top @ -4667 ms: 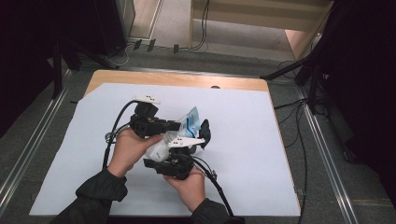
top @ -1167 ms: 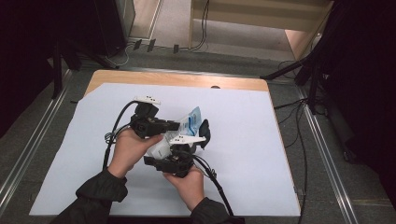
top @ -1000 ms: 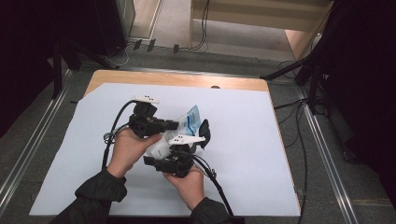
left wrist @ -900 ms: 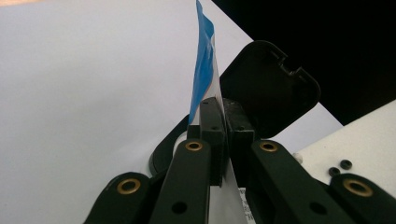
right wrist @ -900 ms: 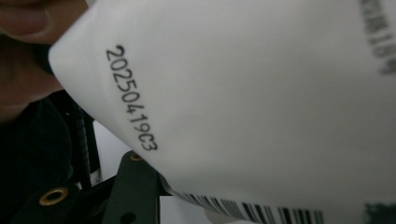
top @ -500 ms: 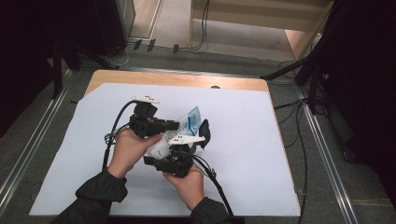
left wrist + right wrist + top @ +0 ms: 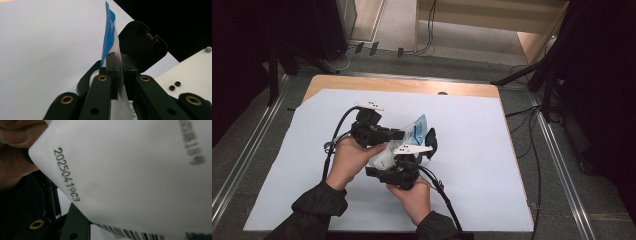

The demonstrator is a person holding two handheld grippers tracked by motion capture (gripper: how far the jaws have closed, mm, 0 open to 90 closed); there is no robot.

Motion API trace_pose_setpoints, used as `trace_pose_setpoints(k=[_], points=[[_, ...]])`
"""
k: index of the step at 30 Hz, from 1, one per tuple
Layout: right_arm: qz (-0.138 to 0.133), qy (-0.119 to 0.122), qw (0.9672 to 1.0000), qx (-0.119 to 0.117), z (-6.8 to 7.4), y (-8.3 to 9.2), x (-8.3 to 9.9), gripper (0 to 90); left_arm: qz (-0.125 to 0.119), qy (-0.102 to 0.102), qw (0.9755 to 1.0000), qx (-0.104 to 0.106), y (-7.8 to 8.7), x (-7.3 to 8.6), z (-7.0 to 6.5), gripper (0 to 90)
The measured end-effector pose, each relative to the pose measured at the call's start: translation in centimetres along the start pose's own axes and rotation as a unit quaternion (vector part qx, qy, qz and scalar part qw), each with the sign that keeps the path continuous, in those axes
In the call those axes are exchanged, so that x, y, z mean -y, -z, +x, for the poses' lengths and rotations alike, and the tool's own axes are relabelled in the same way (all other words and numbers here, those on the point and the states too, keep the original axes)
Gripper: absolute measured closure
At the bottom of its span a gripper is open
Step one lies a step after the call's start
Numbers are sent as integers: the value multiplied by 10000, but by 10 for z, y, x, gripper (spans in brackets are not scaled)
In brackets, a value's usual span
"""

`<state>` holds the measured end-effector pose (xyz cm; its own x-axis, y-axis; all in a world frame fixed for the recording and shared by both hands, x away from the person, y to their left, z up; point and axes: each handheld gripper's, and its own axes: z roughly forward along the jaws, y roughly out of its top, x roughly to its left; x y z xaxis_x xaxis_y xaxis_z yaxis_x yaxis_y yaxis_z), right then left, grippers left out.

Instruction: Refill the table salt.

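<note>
A thin blue-and-white packet point(image 7: 417, 127) is held up over the table between the two hands. My left gripper point(image 7: 405, 134) reaches it from the left. In the left gripper view my left gripper point(image 7: 119, 62) is shut on the packet's edge point(image 7: 110, 32), which stands upright between the pads. My right gripper point(image 7: 427, 145) comes up from below with a black finger point(image 7: 142, 45) behind the packet. Its jaws have just been closing. The packet's white back point(image 7: 140, 170), with a printed date code and barcode, hides whether the pads press on it.
A white sheet point(image 7: 492, 165) covers the wooden table point(image 7: 412, 86). Cables trail from both grippers toward the person. A thumb point(image 7: 15, 135) shows at the top left of the right gripper view. Black stands and floor cables point(image 7: 537, 150) lie right of the table.
</note>
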<state>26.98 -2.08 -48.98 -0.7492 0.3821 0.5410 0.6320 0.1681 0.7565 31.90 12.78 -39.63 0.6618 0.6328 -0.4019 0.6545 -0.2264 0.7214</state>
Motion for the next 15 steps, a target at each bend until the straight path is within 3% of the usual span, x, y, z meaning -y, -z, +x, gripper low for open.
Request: trace_pose_setpoints(k=[15], points=[[-36, -78, 10000, -26, -2, 1, 1, 655, 25, 10, 10000, 16, -4, -1, -1, 871]])
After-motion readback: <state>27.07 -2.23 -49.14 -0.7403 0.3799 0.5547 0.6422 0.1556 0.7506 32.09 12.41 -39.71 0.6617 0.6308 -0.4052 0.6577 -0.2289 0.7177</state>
